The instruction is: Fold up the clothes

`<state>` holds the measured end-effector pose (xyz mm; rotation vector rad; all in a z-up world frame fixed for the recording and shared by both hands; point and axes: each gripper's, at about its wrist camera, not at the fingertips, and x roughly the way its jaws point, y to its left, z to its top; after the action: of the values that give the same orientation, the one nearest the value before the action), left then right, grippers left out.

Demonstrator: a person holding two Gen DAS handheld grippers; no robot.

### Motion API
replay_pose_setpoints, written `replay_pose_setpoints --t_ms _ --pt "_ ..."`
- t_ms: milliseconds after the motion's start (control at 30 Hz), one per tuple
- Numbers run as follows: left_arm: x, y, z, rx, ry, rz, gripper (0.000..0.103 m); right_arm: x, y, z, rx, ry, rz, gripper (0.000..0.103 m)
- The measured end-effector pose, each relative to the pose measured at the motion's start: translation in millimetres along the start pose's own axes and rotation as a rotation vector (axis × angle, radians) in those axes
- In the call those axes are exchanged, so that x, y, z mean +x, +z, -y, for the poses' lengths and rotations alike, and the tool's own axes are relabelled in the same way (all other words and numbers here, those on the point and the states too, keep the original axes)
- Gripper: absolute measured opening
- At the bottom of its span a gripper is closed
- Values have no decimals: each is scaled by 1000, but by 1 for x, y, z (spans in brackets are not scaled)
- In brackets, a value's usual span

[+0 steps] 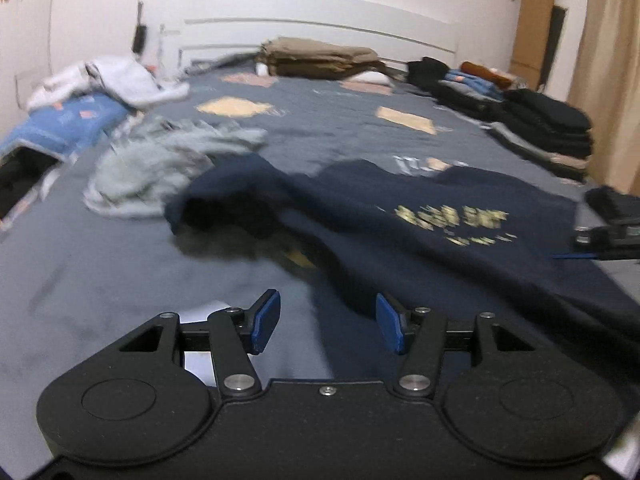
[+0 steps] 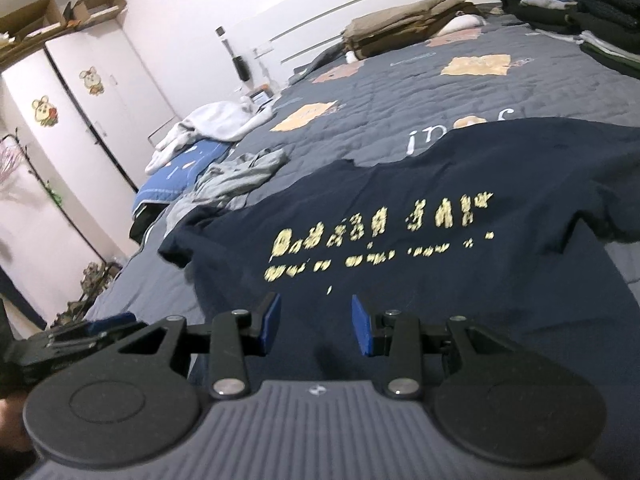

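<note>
Left gripper jaws about half open, nothing between. Right gripper jaws partly open, empty, over navy T-shirt, soft cotton, cracked yellow print, spread at 12 o'clock on quilted bedspread.

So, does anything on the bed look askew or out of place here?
Yes. The navy shirt lies spread but its left sleeve is bunched and lifted off the bedspread. Beside it, a grey garment sits crumpled, unlike the folded stacks along the far edge.
</note>
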<state>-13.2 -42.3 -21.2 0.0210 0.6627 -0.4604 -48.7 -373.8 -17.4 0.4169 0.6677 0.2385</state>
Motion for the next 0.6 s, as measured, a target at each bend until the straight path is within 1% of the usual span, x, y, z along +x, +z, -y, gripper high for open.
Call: replay_pose_setpoints --t_ms 33,167,333,467,600 --pt "-5 -7 5 -8 -26 -7 53 -2 -3 -3 -8 5 -4 38" --pt "-19 -34 18 -25 -58 -47 53 -14 -14 -13 -30 19 -11 38" --pt "-31 -66 20 -66 -71 -92 53 -31 -26 -21 -42 30 -12 38" --pt "-34 -89 25 -59 -93 -138 53 -44 -35 -26 -44 35 -7 38" --pt "-28 -107 34 -65 -78 -172 53 -57 -44 -29 -35 41 5 38"
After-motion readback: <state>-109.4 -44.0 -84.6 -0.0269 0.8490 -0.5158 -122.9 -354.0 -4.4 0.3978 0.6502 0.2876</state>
